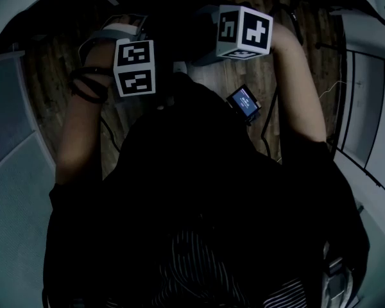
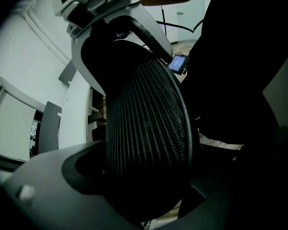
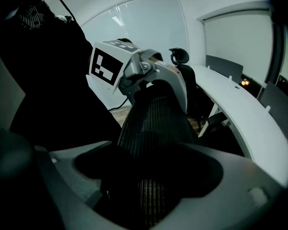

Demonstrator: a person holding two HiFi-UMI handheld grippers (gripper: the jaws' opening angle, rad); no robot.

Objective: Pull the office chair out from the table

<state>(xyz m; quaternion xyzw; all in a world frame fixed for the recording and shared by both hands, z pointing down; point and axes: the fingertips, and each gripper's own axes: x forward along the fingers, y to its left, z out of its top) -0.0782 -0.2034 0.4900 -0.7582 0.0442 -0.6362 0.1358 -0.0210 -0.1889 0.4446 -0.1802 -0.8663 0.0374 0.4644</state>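
The office chair's black mesh backrest (image 2: 144, 119) fills the left gripper view and rises between the jaws in the right gripper view (image 3: 153, 123). My left gripper (image 2: 144, 188) straddles the backrest's top edge, its jaws wide and pressed on either side. From the right gripper view the left gripper (image 3: 151, 80) shows clamped over the rim further along. My right gripper (image 3: 146, 195) grips the same edge, and it also shows in the left gripper view (image 2: 105, 13). In the head view both marker cubes, left (image 1: 135, 67) and right (image 1: 245, 31), sit above a dark mass where the chair is hard to make out.
A curved white table (image 3: 240, 109) runs along the right, with a second black chair (image 3: 182, 66) beside it. The same table (image 2: 79, 104) stands left of the backrest. A small lit screen (image 1: 244, 101) hangs by my right forearm. Wooden floor (image 1: 51, 95) lies below; my dark torso fills the near side.
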